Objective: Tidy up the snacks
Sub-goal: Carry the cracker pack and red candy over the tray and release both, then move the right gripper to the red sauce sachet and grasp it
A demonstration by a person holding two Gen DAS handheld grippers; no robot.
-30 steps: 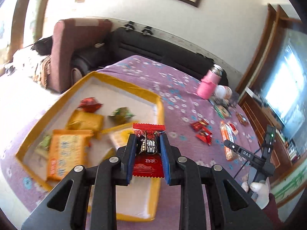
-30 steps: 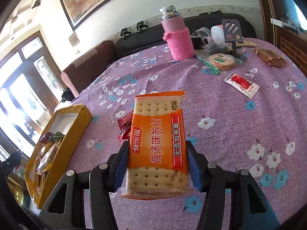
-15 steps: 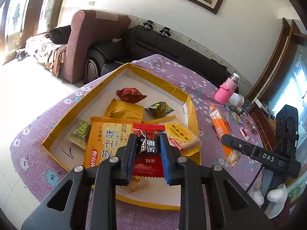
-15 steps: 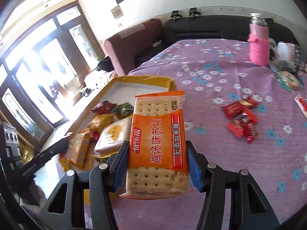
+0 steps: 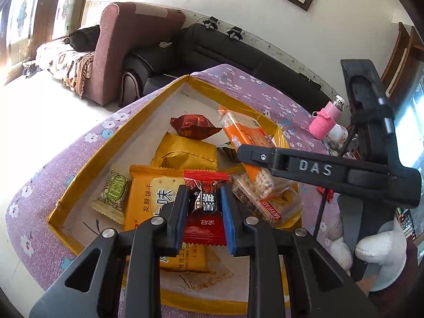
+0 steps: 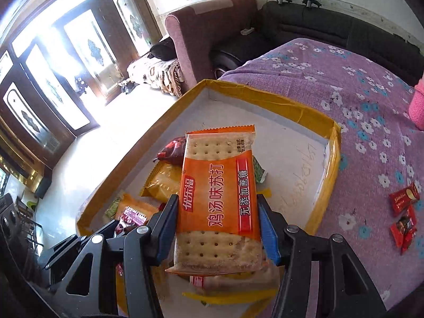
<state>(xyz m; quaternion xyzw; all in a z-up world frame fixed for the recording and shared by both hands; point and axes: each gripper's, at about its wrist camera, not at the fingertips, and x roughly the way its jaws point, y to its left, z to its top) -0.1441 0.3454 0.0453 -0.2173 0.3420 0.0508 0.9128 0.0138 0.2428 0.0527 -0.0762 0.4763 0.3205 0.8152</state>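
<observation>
Over the yellow-rimmed shallow cardboard tray (image 5: 111,143), the left gripper (image 5: 204,212) pinches a small red-and-black candy wrapper (image 5: 202,234) while the right gripper (image 6: 217,228) clamps an orange cracker packet (image 6: 218,190).

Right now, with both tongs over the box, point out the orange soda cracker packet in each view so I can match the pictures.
Left wrist view: the orange soda cracker packet hangs right of centre above the yellow-rimmed box, clamped by the right tongs.
Right wrist view: the packet fills the centre, gripped at its lower half.
Shared landmark: the dark red snack bag inside the box.
</observation>
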